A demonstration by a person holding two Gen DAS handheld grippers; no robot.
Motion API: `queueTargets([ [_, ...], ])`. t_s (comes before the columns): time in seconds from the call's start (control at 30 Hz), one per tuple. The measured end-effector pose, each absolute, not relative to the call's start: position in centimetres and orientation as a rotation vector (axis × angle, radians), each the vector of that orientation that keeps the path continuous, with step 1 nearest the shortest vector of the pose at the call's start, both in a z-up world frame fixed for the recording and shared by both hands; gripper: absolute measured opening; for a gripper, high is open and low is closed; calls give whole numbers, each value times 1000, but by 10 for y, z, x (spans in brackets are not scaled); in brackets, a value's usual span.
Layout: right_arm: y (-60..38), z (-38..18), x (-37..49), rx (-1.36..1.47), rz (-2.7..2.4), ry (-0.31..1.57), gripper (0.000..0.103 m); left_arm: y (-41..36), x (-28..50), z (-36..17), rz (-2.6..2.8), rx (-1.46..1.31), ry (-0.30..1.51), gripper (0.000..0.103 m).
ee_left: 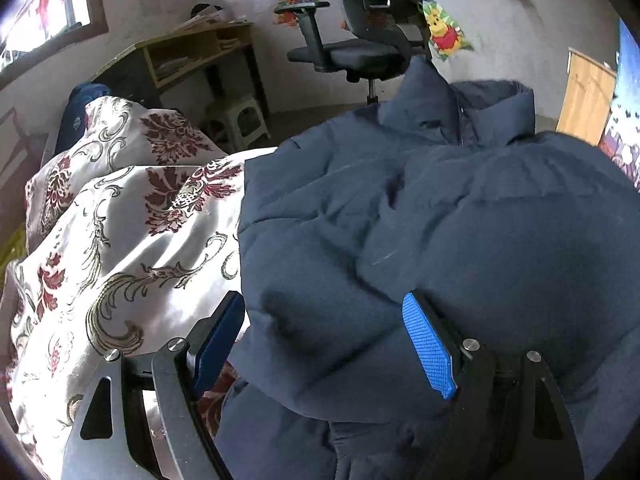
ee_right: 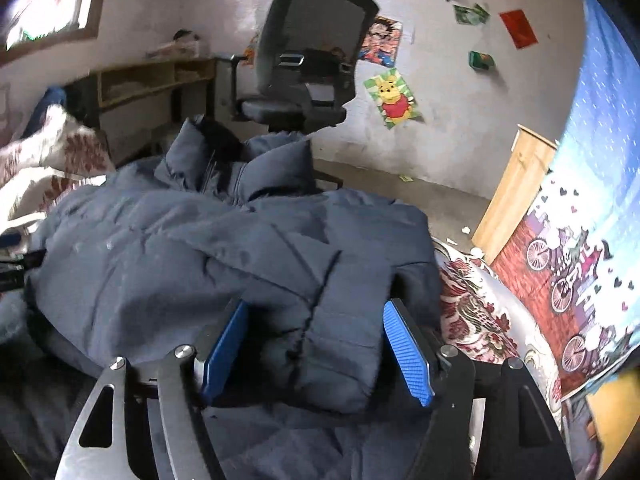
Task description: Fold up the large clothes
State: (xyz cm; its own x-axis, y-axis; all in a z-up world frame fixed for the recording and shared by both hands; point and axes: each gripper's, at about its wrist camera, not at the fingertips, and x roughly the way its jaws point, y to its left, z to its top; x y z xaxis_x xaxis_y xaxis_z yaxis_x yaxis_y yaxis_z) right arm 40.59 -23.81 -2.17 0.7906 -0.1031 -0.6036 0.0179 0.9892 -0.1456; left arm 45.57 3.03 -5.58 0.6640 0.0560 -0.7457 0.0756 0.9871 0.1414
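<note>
On the floral bedspread [ee_left: 120, 240] your navy puffer jacket [ee_left: 400, 220] lies bulky, soft and slippery, so with left gripper [ee_left: 328, 344] and right gripper [ee_right: 316, 356] both spread, pinch deep at a quilted seam.

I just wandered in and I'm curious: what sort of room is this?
Probably a lived-in bedroom or study. A navy padded jacket lies on a floral bedspread, an office chair stands by a wooden desk, and cartoon posters dot the wall.

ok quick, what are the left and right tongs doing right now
Left tongs: open, straddling a fold of the navy jacket, not clamped.
Right tongs: open, jacket sleeve between them.
</note>
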Motion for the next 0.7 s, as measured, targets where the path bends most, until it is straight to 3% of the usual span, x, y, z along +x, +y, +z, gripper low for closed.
queueTargets([
  [0.37,-237,-55,425,-154,-59,740,74,14,459,-75,35,300,862,81],
  [0.7,-247,-40,409,-65,-74,767,79,25,459,-56,-14,233,941,81],
])
